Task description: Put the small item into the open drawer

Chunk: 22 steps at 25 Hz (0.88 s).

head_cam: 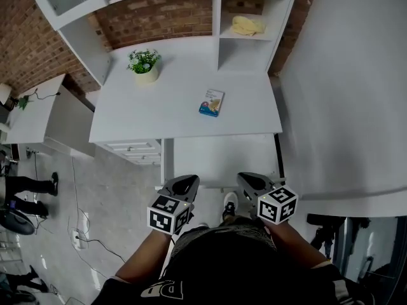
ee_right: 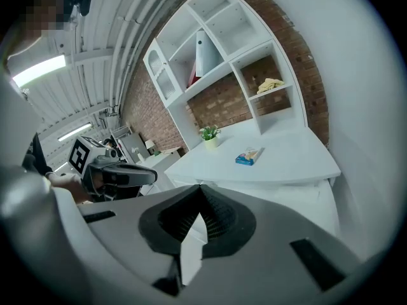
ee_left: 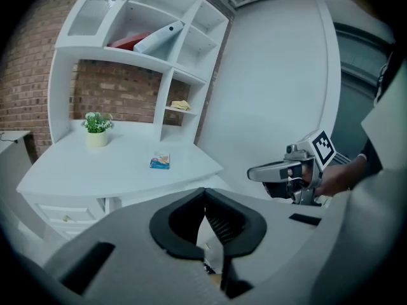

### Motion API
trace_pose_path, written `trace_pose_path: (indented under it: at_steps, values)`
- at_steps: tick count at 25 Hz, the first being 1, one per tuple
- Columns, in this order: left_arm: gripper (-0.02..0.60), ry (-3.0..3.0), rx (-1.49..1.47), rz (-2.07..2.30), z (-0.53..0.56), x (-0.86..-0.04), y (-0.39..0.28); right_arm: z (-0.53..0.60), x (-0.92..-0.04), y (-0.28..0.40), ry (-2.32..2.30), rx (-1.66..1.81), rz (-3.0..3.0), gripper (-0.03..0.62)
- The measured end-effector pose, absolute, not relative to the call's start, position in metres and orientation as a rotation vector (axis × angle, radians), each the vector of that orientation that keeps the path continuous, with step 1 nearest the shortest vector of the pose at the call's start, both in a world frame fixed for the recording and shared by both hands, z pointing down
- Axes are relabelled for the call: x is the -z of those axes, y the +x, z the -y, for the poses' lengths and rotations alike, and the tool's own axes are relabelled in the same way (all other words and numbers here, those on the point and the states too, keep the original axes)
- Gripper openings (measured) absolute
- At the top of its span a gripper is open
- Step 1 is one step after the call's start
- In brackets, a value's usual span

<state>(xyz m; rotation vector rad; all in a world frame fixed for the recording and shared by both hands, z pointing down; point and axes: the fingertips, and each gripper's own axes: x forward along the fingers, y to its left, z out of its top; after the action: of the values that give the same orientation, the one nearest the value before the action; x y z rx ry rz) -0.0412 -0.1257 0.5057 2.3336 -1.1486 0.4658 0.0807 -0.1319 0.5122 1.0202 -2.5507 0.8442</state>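
The small item [head_cam: 212,102], a flat blue-and-orange packet, lies on the white counter [head_cam: 172,107], right of its middle and toward the front edge. On the same counter, to the left of the packet and farther back, stands a potted plant [head_cam: 145,64] in a pale pot, well apart from it. Behind the packet a shelf unit [head_cam: 219,24] rises from the back of the counter. In its right cubby I see a crumpled yellow thing [head_cam: 247,25], and in the left gripper view a white binder [ee_left: 159,37] leans in a higher compartment. A brick wall [head_cam: 159,18] shows behind the shelves. Under the counter's front left edge I make out drawer fronts [head_cam: 132,149] with handles. From here I cannot tell whether any of them is pulled out.

Both grippers hang well short of the counter, low and close to the person [head_cam: 222,259] who holds them, above the grey floor [head_cam: 82,189]. The left gripper [head_cam: 184,183] has its jaws clenched, tips meeting, with nothing between them. The right gripper [head_cam: 250,182] reads the same: jaws pressed together and empty. The two sit side by side, apart from each other, both pointing toward the counter. The packet lies well ahead of them, roughly between their two lines.
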Motion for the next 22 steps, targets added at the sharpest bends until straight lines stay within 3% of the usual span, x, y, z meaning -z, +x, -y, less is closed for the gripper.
trace_pose_path:
  at_steps: [22]
  values:
    - [0.015, 2.192, -0.455, 1.365, 0.212, -0.507, -0.040, 0.254, -0.530, 0.089, 0.813, -0.833, 2.590, 0.005]
